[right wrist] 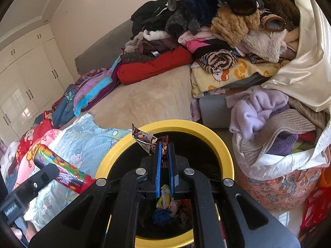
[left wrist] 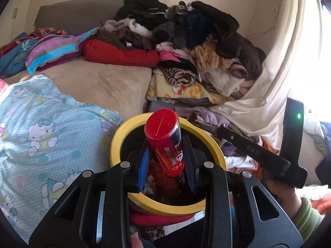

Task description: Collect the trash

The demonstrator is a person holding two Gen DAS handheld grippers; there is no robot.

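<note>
My left gripper (left wrist: 166,155) is shut on a red candy tube (left wrist: 164,140) with a red cap and holds it upright over the yellow-rimmed black trash bin (left wrist: 211,142). The tube also shows in the right wrist view (right wrist: 62,169), at the left beside the bin. My right gripper (right wrist: 164,155) is shut on a crumpled brown snack wrapper (right wrist: 145,139) and holds it over the same bin (right wrist: 186,125). Wrappers and other trash (right wrist: 165,206) lie inside the bin. The right gripper's body shows at the right of the left wrist view (left wrist: 269,150).
The bin stands against a bed with a beige blanket (left wrist: 99,84). A Hello Kitty quilt (left wrist: 41,136) lies at the left. A tall pile of clothes (left wrist: 196,41) fills the back right. A cream curtain (left wrist: 289,62) hangs at the right. White wardrobes (right wrist: 20,82) stand far left.
</note>
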